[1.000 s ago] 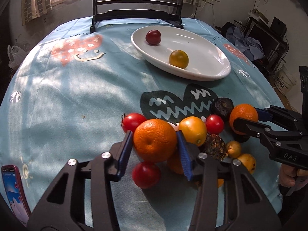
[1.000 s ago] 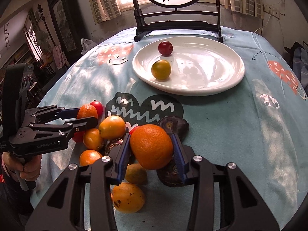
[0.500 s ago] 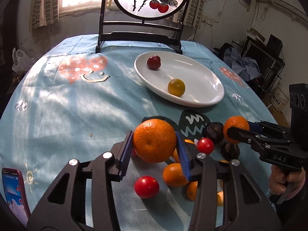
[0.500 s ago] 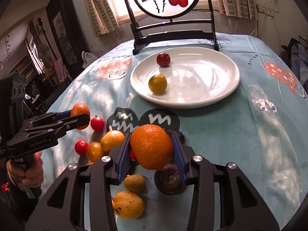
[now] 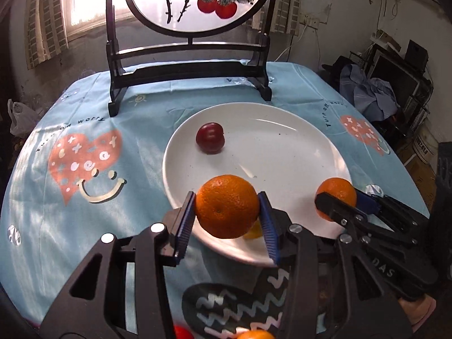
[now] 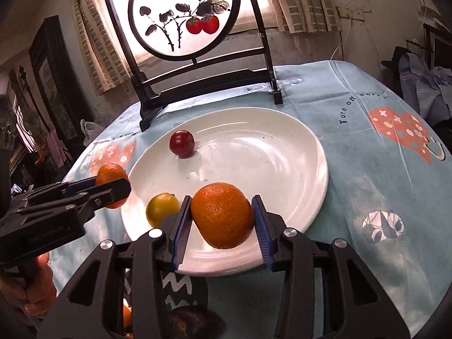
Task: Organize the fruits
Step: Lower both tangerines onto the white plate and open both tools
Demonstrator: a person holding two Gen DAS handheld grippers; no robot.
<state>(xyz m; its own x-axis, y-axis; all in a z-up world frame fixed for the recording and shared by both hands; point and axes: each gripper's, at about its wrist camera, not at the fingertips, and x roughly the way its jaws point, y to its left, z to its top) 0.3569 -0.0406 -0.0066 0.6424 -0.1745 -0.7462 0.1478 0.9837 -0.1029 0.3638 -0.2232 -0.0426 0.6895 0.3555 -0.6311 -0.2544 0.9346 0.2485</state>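
My left gripper [image 5: 227, 220] is shut on an orange [image 5: 226, 205] and holds it above the near rim of the white plate [image 5: 296, 152]. My right gripper [image 6: 221, 220] is shut on another orange [image 6: 223, 214] over the plate's [image 6: 282, 155] near part. Each gripper shows in the other's view, the right gripper [image 5: 337, 197] at right and the left gripper [image 6: 113, 185] at left. On the plate lie a dark red fruit [image 5: 210, 138] [image 6: 182, 143] and a yellow-green fruit [image 6: 161, 209], mostly hidden behind the orange in the left wrist view.
A black-framed round painted screen [image 5: 195, 0] stands on the light blue tablecloth [image 5: 84, 197] behind the plate. A dark fruit [image 6: 192, 322] and small orange and red fruits [image 5: 254, 334] lie at the near edge. Clutter stands off the table at right.
Both grippers lifted their oranges from the fruit pile and carried them forward to the plate. The pile has dropped out of sight at the bottom of both views.
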